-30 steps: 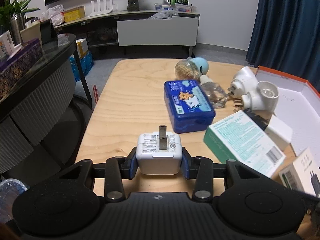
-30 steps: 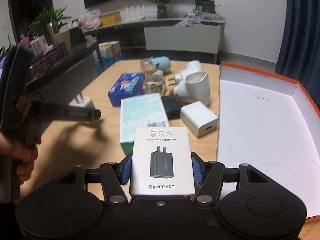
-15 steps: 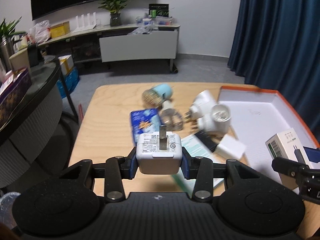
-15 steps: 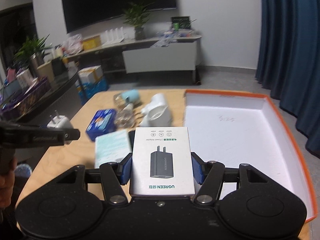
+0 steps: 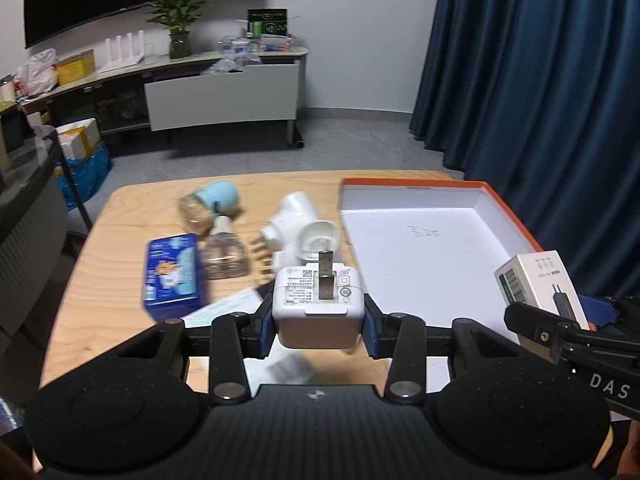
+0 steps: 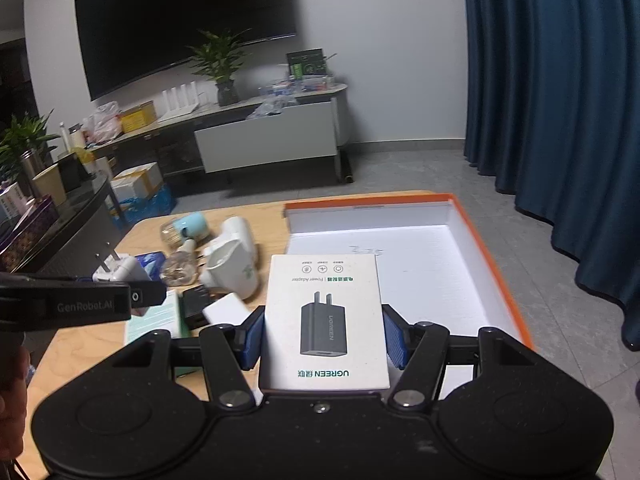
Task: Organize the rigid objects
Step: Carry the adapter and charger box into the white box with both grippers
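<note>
Transport is the step in hand: my left hand-held gripper (image 5: 319, 322) is clamped on a white charger (image 5: 319, 304), a smooth plastic cube with metal prongs pointing up, and my right hand-held gripper (image 6: 323, 340) is clamped on a flat cardboard adapter box (image 6: 325, 320), both held above the table (image 5: 120, 248). Each hangs near the open orange-rimmed tray (image 6: 484, 248), whose white floor looks bare. Next I judge each needs lowering flat into the tray, apart from one another, before letting go
</note>
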`<state>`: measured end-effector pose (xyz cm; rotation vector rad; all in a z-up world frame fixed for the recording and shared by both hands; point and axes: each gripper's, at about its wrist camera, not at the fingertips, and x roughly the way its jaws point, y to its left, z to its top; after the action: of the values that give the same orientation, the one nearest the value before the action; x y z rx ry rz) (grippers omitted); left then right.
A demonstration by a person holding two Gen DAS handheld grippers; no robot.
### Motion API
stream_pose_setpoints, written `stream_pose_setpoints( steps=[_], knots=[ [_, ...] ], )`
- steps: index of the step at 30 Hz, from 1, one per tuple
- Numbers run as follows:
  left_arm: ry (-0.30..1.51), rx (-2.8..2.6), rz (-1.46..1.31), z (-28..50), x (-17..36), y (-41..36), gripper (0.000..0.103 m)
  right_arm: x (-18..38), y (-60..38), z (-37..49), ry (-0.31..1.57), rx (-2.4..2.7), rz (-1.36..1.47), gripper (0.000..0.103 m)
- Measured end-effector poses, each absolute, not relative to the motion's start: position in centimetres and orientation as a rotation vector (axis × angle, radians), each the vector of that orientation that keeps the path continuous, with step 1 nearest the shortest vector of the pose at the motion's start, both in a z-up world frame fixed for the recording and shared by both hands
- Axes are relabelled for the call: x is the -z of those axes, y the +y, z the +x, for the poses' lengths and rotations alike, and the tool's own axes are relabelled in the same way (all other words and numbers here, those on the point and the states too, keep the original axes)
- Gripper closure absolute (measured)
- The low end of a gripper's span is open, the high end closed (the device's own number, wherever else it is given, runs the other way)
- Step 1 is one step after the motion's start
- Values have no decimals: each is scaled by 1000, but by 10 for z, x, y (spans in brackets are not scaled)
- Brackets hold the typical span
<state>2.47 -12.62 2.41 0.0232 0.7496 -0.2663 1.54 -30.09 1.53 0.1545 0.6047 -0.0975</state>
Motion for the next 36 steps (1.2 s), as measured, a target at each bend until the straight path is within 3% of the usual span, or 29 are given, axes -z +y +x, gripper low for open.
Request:
stream_pose_setpoints(
  steps=[36],
  knots=[
    [804, 342, 26, 85, -6, -227, 61, -8, -391, 109, 701, 132, 148, 32]
  ],
)
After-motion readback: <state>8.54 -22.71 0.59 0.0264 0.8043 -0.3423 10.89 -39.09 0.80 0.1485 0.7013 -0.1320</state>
